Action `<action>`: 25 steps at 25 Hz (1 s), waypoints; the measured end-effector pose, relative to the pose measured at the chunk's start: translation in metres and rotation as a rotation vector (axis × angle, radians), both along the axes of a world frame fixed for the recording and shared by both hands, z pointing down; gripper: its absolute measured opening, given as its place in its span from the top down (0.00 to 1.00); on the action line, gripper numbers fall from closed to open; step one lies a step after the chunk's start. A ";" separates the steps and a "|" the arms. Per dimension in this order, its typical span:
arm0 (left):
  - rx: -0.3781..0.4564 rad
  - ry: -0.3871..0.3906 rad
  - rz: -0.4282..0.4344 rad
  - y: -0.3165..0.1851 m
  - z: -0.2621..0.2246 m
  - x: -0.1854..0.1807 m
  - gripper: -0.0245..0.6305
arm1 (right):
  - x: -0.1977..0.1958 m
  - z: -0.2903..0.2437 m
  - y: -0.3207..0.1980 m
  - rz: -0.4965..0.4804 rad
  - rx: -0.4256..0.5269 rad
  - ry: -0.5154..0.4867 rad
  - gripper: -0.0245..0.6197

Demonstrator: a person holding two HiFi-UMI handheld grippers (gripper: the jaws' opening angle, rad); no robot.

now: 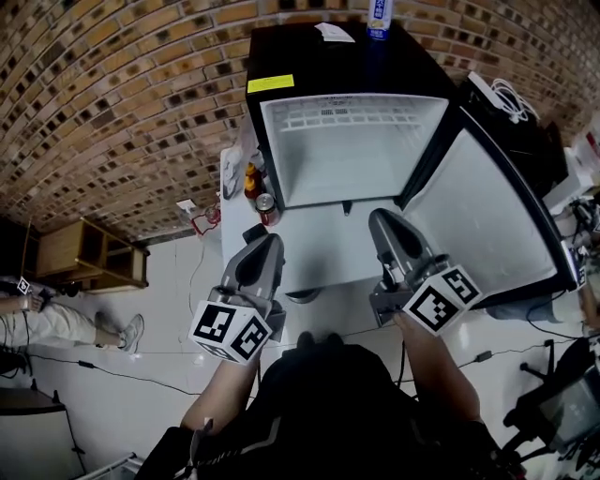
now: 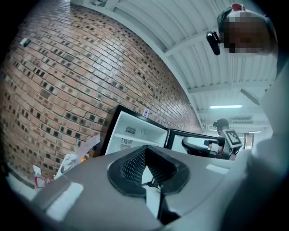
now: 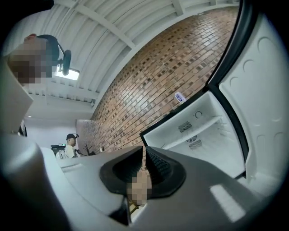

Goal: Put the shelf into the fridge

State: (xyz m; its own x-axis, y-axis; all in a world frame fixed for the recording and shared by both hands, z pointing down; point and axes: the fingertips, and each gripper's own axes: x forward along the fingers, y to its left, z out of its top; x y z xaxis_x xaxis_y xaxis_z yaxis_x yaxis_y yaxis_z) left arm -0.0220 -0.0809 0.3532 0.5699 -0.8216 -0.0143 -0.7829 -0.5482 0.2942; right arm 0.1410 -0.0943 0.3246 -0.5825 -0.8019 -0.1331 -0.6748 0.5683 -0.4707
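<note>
The small black fridge (image 1: pixel 328 56) stands open, its door (image 1: pixel 487 216) swung out to the right. A white wire shelf (image 1: pixel 352 112) lies level across the upper part of its white inside; the shelf (image 3: pixel 198 131) also shows in the right gripper view. Both grippers hang in front of the fridge, apart from it. My left gripper (image 1: pixel 255 234) is shut with nothing between its pads (image 2: pixel 135 162). My right gripper (image 1: pixel 380 217) holds nothing, and its jaws stand a narrow slit apart (image 3: pixel 144 158).
A bottle (image 1: pixel 379 17) and a paper (image 1: pixel 334 32) sit on the fridge top. Cans and bottles (image 1: pixel 255 187) stand left of the fridge by the brick wall. A wooden cabinet (image 1: pixel 89 253) and a seated person (image 1: pixel 56 323) are at far left. Cables cross the floor.
</note>
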 end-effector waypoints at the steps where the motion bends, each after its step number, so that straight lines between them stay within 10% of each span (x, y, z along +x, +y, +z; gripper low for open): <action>1: -0.004 0.004 -0.004 0.002 -0.002 0.002 0.96 | 0.003 0.000 0.001 -0.015 -0.002 0.012 0.92; 10: -0.004 -0.085 -0.059 0.016 -0.012 -0.001 0.96 | -0.001 0.014 0.005 -0.118 -0.014 0.026 0.94; 25: 0.021 -0.085 0.063 0.008 -0.011 -0.150 0.96 | -0.121 0.019 0.002 0.005 -0.019 0.077 0.95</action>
